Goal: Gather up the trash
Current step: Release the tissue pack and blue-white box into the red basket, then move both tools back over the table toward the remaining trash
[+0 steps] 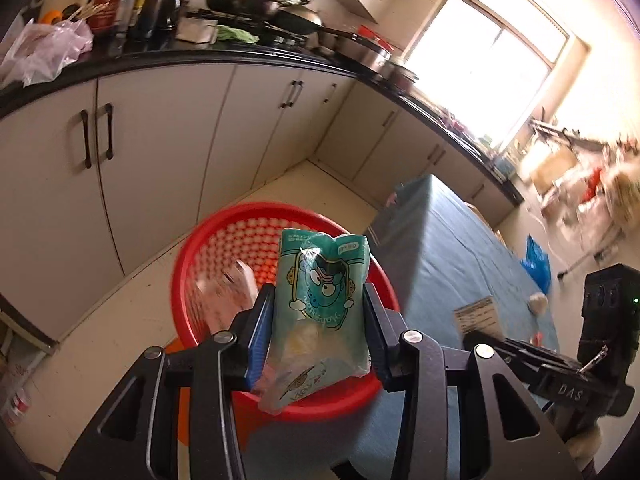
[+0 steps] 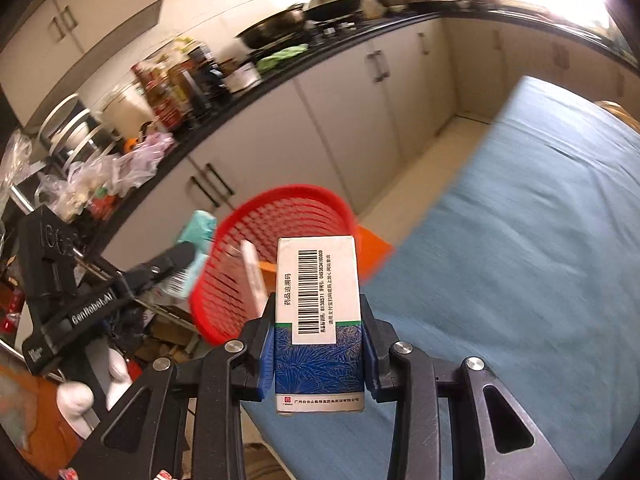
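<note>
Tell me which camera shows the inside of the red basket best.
The left wrist view: it looks down into the basket, showing the perforated wall and a blurred pale item inside. The right wrist view shows the basket from the side, mostly outer slats, partly hidden by the box.

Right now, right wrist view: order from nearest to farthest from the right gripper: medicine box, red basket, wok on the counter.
1. medicine box: clamped in the right gripper jaws.
2. red basket: just ahead, slightly left, beside the blue table.
3. wok: far back on the counter, top.
</note>
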`<state>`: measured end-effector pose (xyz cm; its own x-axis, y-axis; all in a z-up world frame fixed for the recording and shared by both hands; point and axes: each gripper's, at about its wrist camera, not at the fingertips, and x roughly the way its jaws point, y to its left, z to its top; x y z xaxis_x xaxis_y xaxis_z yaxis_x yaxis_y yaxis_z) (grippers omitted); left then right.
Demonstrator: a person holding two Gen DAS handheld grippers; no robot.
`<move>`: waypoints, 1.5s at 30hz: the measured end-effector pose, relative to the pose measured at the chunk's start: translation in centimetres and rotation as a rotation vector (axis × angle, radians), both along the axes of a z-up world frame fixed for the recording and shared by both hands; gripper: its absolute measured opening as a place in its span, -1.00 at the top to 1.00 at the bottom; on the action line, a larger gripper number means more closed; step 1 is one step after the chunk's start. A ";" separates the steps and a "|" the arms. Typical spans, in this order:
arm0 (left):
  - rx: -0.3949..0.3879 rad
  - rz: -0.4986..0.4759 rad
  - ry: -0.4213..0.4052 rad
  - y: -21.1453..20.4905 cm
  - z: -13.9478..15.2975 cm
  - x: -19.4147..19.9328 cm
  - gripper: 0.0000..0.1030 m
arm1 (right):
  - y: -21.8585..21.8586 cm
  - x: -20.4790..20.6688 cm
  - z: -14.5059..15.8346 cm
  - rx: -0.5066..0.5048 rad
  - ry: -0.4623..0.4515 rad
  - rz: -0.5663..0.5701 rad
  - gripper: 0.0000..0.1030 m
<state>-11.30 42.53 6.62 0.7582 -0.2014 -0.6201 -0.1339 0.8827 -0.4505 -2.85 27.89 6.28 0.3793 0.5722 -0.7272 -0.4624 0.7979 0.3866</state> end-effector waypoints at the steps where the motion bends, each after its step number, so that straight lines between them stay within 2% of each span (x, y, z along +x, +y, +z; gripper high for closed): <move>1: -0.008 0.007 -0.002 0.3 0.1 0.5 0.16 | 1.3 0.6 -0.1 0.002 -0.005 0.008 0.28; 4: -0.027 0.026 -0.017 1.6 0.1 1.1 0.00 | 3.9 2.1 -0.7 -0.001 -0.048 0.022 0.22; 5: -0.027 0.031 -0.022 1.8 0.1 1.2 -0.11 | 4.3 2.5 -0.9 -0.012 -0.055 0.018 0.17; 6: -0.025 0.037 -0.025 2.0 0.1 1.2 -0.22 | 4.5 2.9 -1.2 -0.017 -0.052 0.010 0.09; 8: -0.011 0.049 -0.034 2.1 0.1 0.7 -0.31 | 3.9 3.4 -1.7 0.015 -0.020 -0.001 0.07; 17: 0.122 0.084 -0.052 0.7 0.7 -2.2 -0.43 | -2.1 2.1 -2.7 0.009 0.017 -0.065 -0.05; 20: 0.181 0.091 -0.071 -0.6 1.3 -3.3 -0.46 | -4.1 0.7 -2.4 -0.019 -0.030 -0.096 -0.15; 23: 0.220 0.098 -0.093 -1.9 1.8 -4.4 -0.57 | -6.3 -0.8 -2.0 -0.042 -0.091 -0.142 -0.28; 26: 0.252 0.094 -0.117 -3.6 2.6 -5.5 -0.67 | -8.6 -2.0 -2.0 -0.046 -0.092 -0.164 -0.31; 29: 0.304 0.073 -0.132 -5.8 3.2 -6.2 -0.69 | -11.7 -3.0 -2.4 -0.024 -0.040 -0.185 -0.31; 32: 0.344 0.029 -0.146 -8.3 3.5 -6.8 -0.70 | -14.3 -4.3 -2.4 -0.025 -0.038 -0.211 -0.31; 40: 0.327 -0.115 -0.134 -14.5 3.2 -6.0 -0.70 | -21.7 -7.4 -2.2 -0.037 -0.047 -0.320 -0.37; 45: 0.293 -0.227 -0.099 -19.2 2.1 -3.8 -0.70 | -26.5 -8.7 -2.4 -0.035 -0.037 -0.400 -0.37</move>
